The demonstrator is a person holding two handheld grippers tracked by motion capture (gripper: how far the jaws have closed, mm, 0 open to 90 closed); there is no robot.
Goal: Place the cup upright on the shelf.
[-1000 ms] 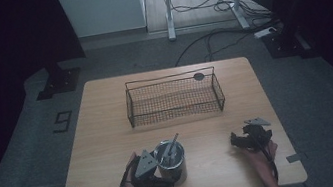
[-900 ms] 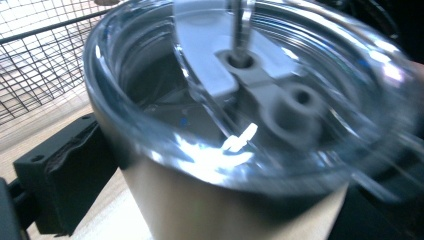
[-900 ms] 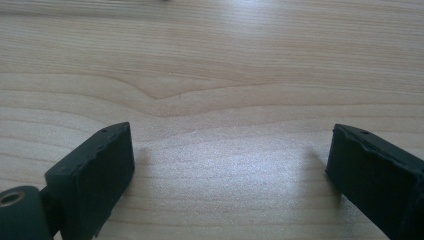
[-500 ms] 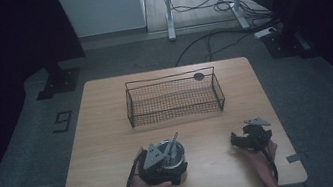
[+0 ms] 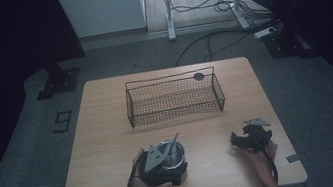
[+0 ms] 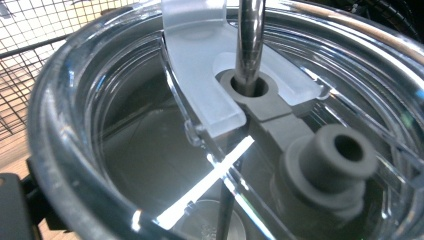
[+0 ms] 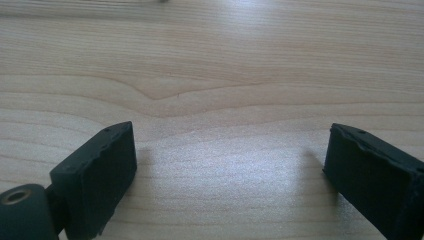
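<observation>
A clear tumbler (image 5: 170, 154) with a lid and a metal straw (image 5: 175, 141) stands near the table's front edge. My left gripper (image 5: 166, 168) is right up against it, its grey plate over the near side. In the left gripper view the tumbler's rim (image 6: 50, 125), frosted lid piece (image 6: 200, 65) and straw (image 6: 250, 30) are very close. One black jaw edges in at the bottom left beside the wall, and the other is hidden. My right gripper (image 5: 237, 140) rests low over bare wood at the front right, open (image 7: 230, 165) with nothing between its jaws.
A black wire basket (image 5: 128, 107) stands across the middle back of the wooden table (image 5: 106, 143), also seen behind the tumbler (image 6: 30, 30). A small dark round tag hangs on its far rim (image 5: 198, 76). Cables and a desk frame lie on the floor beyond.
My left gripper has moved right from beside the tumbler to close around it. The tumbler, the basket and my right gripper have stayed put.
</observation>
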